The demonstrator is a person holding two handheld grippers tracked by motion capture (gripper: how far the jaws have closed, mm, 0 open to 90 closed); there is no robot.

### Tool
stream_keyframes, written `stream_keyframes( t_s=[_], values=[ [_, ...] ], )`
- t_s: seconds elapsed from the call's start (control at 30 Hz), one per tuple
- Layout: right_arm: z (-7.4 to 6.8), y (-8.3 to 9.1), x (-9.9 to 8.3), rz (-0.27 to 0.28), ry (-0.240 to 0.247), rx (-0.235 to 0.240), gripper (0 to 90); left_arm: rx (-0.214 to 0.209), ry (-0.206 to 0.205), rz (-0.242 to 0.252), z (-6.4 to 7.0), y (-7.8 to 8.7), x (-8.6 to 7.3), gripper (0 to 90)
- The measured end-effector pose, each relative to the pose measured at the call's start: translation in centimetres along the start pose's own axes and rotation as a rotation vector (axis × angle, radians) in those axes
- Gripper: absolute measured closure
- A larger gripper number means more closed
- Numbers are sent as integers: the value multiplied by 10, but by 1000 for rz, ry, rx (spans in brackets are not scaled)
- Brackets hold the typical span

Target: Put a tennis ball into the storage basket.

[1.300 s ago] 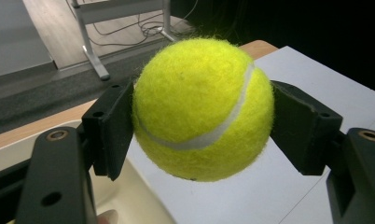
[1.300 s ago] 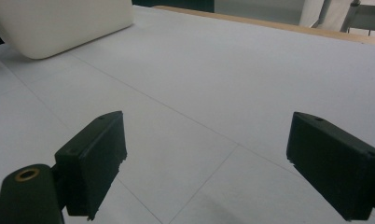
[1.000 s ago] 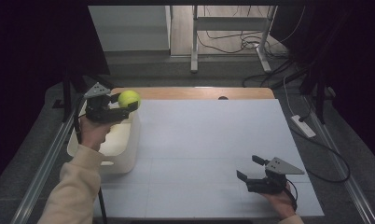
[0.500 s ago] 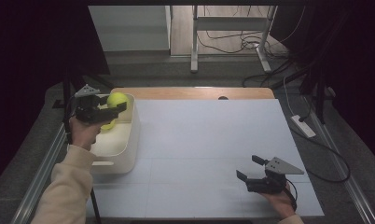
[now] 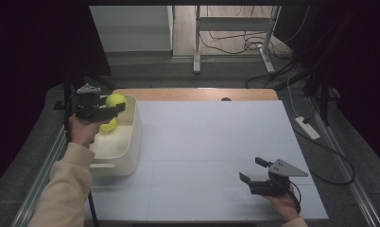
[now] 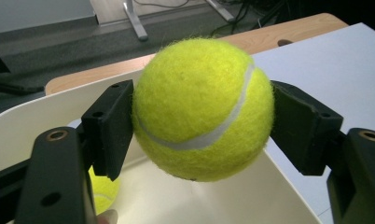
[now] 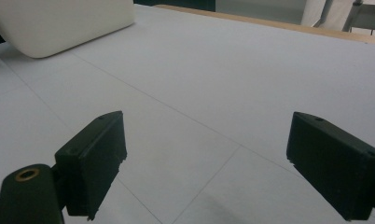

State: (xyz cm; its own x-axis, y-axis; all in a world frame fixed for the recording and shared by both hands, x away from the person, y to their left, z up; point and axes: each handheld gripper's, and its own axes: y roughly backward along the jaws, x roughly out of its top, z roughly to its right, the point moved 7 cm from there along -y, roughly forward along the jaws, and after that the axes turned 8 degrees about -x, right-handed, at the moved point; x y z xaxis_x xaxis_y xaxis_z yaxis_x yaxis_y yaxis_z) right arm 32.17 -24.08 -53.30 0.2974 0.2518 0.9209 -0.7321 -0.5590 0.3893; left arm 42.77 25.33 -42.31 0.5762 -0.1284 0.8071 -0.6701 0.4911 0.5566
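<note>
The left gripper (image 6: 202, 112) pinches a tennis ball (image 6: 203, 109) directly above the white bin (image 5: 131, 142), where a second ball (image 5: 108, 125) lies, while the right gripper (image 7: 209, 168) rests wide open, well apart.

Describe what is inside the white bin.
One tennis ball lies in the bin; another ball is held above it by the left gripper. The hand hides part of the bin's floor.

Desk (image 5: 216, 142), pale top, wood far edge; metal frame legs (image 5: 196, 42), cables (image 5: 230, 40), possibly a power strip (image 5: 307, 127) on floor.
</note>
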Motion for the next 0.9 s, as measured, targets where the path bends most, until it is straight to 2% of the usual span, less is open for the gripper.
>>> stream_keyframes(
  t_s=[0.23,0.4,0.7,0.9],
  values=[
    [1,1,0,-2,1,-3,118,13,24,-41,-7,-11,0,275],
    [0,1,-1,-1,-2,-2,118,23,36,-95,-11,-24,-2,274],
    [1,2,-1,-1,-5,-3,118,43,21,-159,-13,-32,-6,271],
    [1,2,-1,1,-6,0,118,44,22,-148,-12,-30,-6,264]
  ],
)
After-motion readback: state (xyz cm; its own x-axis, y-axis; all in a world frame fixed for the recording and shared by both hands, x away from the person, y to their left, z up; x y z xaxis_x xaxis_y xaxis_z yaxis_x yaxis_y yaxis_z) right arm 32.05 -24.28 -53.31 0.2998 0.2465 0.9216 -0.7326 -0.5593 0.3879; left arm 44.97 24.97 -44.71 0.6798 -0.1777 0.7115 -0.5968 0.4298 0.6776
